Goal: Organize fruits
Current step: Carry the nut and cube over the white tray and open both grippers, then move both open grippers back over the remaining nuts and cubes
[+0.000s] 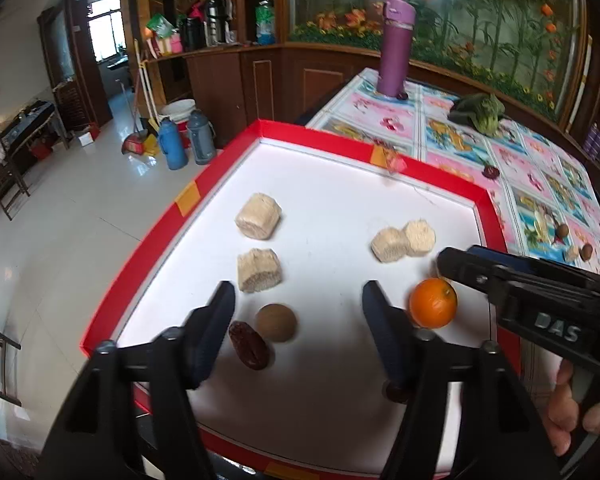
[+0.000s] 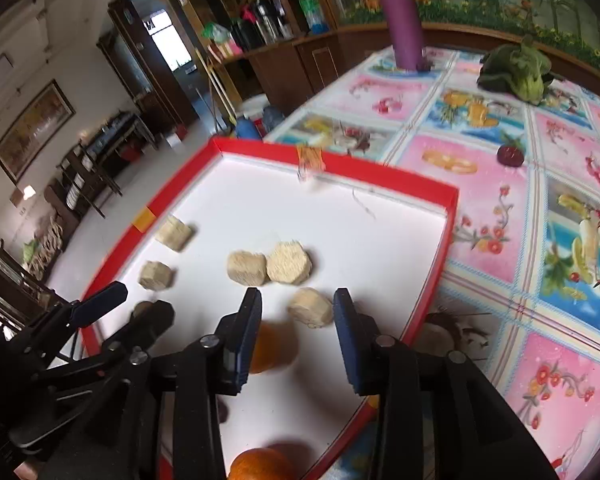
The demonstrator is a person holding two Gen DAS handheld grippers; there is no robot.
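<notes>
A white tray with a red rim (image 1: pixel 172 216) (image 2: pixel 432 296) holds several tan cut chunks (image 1: pixel 258 216) (image 2: pixel 246 268). My left gripper (image 1: pixel 300 320) is open low over the tray's near side, with a brown round fruit (image 1: pixel 276 322) and a dark red date (image 1: pixel 249 345) lying between its fingers. An orange (image 1: pixel 433 303) (image 2: pixel 270 346) rests just right of them. My right gripper (image 2: pixel 298 316) (image 1: pixel 452 264) is open too, and a tan chunk (image 2: pixel 311 307) lies on the tray between its tips, nearer the right finger. A second orange (image 2: pixel 260 464) shows at the bottom edge.
The tray sits on a flowered tablecloth (image 2: pixel 500 208). On the cloth are a purple bottle (image 1: pixel 396 52), a leafy green vegetable (image 1: pixel 480 112), a loose date (image 2: pixel 510 155) and small brown fruits (image 1: pixel 562 232). The table edge drops to a tiled floor on the left.
</notes>
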